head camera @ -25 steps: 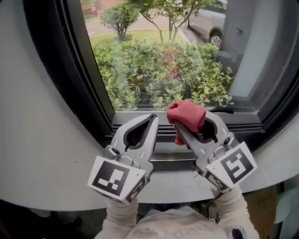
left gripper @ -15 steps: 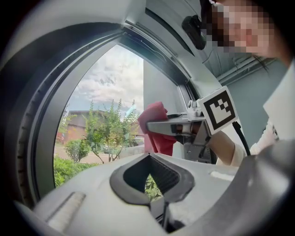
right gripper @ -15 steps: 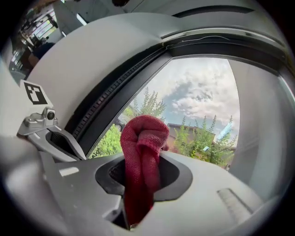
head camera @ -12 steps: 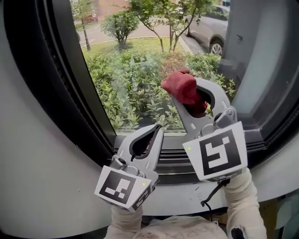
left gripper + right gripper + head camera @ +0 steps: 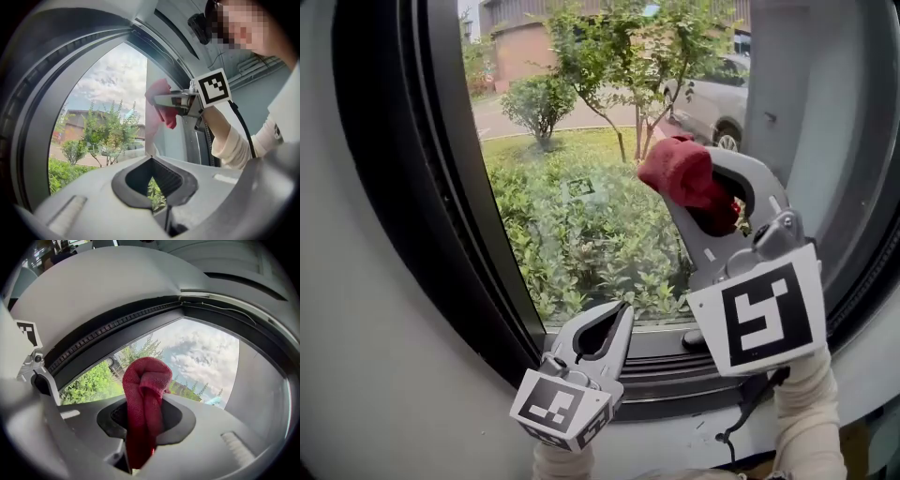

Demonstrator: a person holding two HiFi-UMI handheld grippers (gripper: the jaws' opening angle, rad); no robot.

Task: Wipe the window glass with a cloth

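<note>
Right gripper (image 5: 682, 192) clamped on the red cloth (image 5: 675, 167), wad bunched past the jaw tips, up at the window glass (image 5: 572, 216) near its right edge; contact with the pane not certain. Left gripper (image 5: 624, 307) jaws together, empty, low by the sill (image 5: 656, 370). Risk: the wad is narrow. A hard push could bring bare jaw to the glass — or a drag could pull the cloth loose.

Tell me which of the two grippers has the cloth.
The right gripper: its fingers are shut on the red cloth, held up before the window glass. The left gripper sits lower, shut and empty.
</note>
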